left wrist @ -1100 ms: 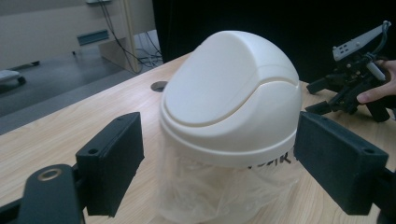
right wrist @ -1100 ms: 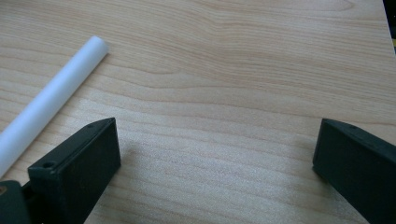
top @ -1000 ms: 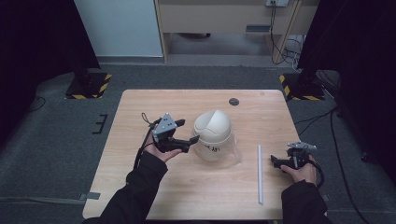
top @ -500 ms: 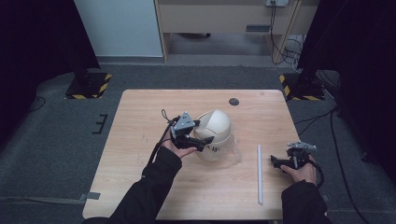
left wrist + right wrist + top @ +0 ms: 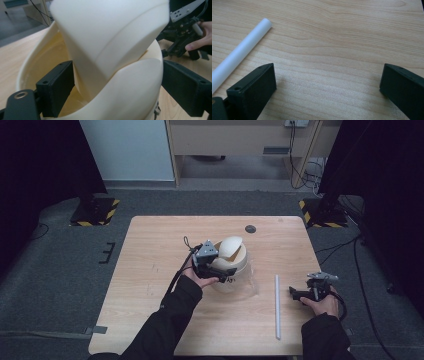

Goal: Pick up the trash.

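Wooden table (image 5: 150, 320): bare over its left third and along the far edge, save a small dark disc (image 5: 250, 228) near the far edge. Cream helmet (image 5: 231, 265) sat near the table's centre, tipped so its hollow showed. Left gripper (image 5: 214, 268) stood at the helmet's left side, jaws apart, straddling the shell wall: one jaw inside the hollow, one outside; contact unclear. White tube (image 5: 277, 306) lay toward the right edge, running near to far. Right gripper (image 5: 305, 293) rested just beside the right edge, jaws wide apart over bare wood, tube to their left.
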{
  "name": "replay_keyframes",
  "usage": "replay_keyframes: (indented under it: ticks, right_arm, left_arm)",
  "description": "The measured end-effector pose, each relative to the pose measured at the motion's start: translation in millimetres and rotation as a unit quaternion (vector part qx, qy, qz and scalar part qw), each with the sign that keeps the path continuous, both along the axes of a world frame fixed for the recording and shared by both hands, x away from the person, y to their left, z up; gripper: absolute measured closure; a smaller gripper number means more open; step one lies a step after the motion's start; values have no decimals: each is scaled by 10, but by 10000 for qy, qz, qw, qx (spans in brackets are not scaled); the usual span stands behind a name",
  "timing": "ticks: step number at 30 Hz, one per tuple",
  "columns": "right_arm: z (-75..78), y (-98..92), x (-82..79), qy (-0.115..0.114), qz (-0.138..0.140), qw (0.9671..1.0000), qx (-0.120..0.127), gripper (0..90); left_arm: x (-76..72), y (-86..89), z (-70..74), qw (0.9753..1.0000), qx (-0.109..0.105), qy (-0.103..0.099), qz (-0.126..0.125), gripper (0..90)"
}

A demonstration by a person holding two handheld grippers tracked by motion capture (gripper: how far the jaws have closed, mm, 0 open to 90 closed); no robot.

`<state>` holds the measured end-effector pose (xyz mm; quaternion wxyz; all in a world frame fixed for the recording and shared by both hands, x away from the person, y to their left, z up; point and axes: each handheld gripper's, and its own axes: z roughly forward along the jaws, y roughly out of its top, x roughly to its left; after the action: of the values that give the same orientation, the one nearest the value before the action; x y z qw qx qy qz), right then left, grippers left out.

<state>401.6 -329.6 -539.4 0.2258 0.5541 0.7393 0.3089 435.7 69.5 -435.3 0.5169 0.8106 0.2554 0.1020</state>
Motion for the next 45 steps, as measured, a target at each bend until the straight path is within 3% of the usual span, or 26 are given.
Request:
replay_keyframes:
  ticks: [4,11,17,22,26,29,33,37,40,45]
  right_arm:
    - [2,-6,-3,-24,22,10000,13,32]
    - [77,-43,-2,-38,-53,10000,50,186]
    - [202,-23,-33,-209,-65,9996,203,232]
    - [274,83,-82,-201,73,9995,214,240]
    - [347,217,-112,-152,297,9992,227,278]
    - [390,344,-132,-160,348,9988,320,280]
    - [384,497,-153,-3,506,9985,225,308]
    - [349,590,-159,100,497,9982,318,345]
    - [302,639,-152,229,500,9982,247,379]
    - [223,708,-133,495,582,9971,-11,451]
  left_arm:
    - [-33,8,25,9999,42,-97,13,139]
    - [-201,213,217,9988,-149,-416,188,150]
    - [-451,573,261,9979,-149,-508,369,150]
    - [-696,996,95,9959,21,-376,820,150]
    - [-859,1312,-98,9912,138,-164,1307,150]
    - [-940,1506,-254,9860,205,6,1654,150]
    - [-945,1688,-449,9772,471,247,2055,155]
    - [-892,1776,-555,9706,692,460,2258,162]
    - [-852,1810,-573,9684,729,484,2336,161]
    - [-804,1810,-613,9674,826,563,2327,161]
